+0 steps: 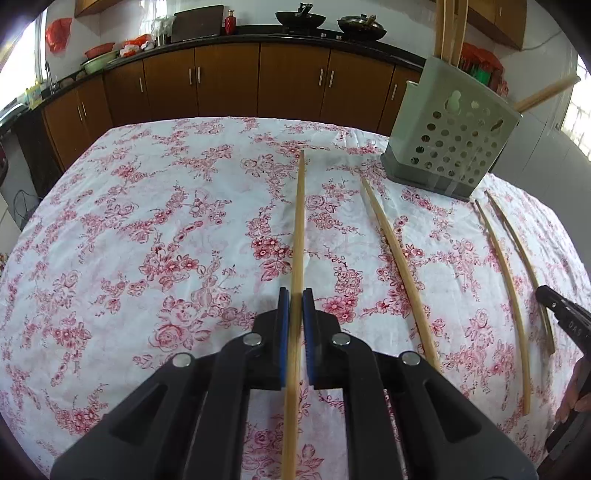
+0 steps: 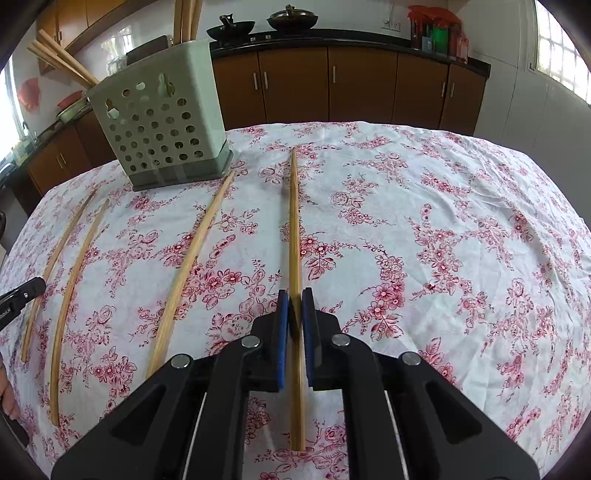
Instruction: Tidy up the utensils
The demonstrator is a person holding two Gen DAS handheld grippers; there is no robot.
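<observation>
A white tablecloth (image 1: 147,229) printed with red flowers covers the table, wrinkled in places. Behind it runs a line of brown cabinets (image 1: 258,81) under a dark countertop (image 1: 280,37). Two black woks (image 2: 258,24) sit on top, a red bottle (image 1: 231,22) nearby, windows (image 2: 561,48) glowing bright.

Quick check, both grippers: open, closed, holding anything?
Left gripper: closed on a chopstick.
Right gripper: closed on another chopstick.
</observation>
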